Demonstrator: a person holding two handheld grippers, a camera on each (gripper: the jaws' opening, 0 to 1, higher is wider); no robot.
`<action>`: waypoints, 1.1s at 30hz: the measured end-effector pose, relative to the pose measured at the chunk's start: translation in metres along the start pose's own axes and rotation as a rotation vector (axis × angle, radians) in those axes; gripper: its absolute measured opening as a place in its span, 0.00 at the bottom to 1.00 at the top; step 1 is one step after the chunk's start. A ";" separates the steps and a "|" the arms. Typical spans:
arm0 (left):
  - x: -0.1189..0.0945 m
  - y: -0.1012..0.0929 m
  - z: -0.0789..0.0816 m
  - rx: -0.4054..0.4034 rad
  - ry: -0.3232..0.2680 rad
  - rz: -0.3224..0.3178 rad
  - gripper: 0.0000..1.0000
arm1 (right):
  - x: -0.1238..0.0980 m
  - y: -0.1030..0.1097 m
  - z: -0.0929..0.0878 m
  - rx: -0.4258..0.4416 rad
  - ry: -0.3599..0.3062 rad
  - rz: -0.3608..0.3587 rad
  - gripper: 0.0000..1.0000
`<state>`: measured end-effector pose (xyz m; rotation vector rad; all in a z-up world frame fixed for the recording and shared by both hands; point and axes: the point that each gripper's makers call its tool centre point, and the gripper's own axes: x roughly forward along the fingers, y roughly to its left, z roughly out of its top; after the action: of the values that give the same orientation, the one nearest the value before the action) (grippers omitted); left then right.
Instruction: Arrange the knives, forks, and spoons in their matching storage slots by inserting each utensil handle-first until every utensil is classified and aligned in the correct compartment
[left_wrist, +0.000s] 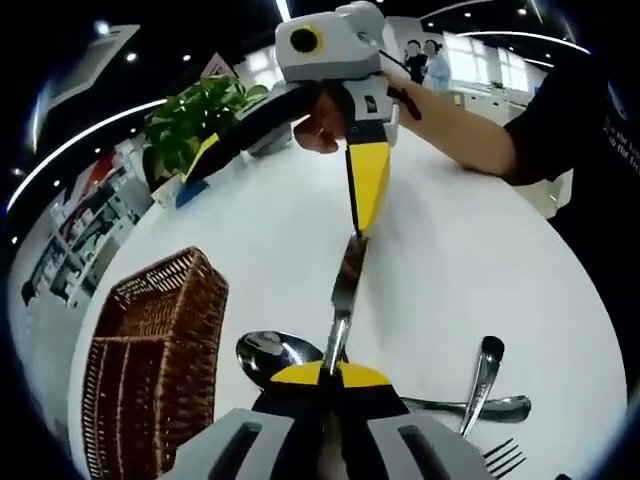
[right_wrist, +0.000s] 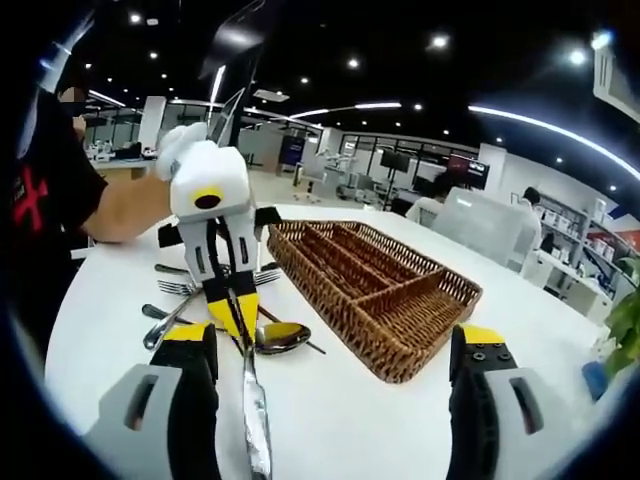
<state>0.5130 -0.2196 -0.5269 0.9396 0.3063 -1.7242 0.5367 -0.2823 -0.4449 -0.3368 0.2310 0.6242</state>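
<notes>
In the left gripper view the left gripper (left_wrist: 330, 375) clenches the knife (left_wrist: 345, 285) above the table (left_wrist: 450, 250), while in the right gripper view the right gripper (right_wrist: 330, 345) stands released around it – better regrip before the basket (right_wrist: 370, 280).

Bright ceiling strip lights; sharp centre, fisheye warp w/ blurred edges.

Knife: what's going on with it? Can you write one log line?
left gripper: shut on knife | right gripper: open, knife between jaws | basket: looks empty | spoon, fork: on table
</notes>
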 end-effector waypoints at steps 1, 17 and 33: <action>0.001 -0.001 0.000 0.009 0.003 0.000 0.10 | 0.000 -0.001 0.000 0.001 -0.002 -0.001 0.99; 0.017 -0.003 0.010 -0.044 0.015 -0.123 0.11 | 0.000 -0.002 -0.001 0.006 0.002 -0.001 0.99; 0.021 -0.004 0.011 -0.019 -0.008 -0.133 0.06 | -0.001 0.053 -0.043 -0.069 0.172 0.255 0.93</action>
<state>0.5031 -0.2395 -0.5356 0.9152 0.3869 -1.8425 0.4988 -0.2587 -0.4966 -0.4317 0.4223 0.8572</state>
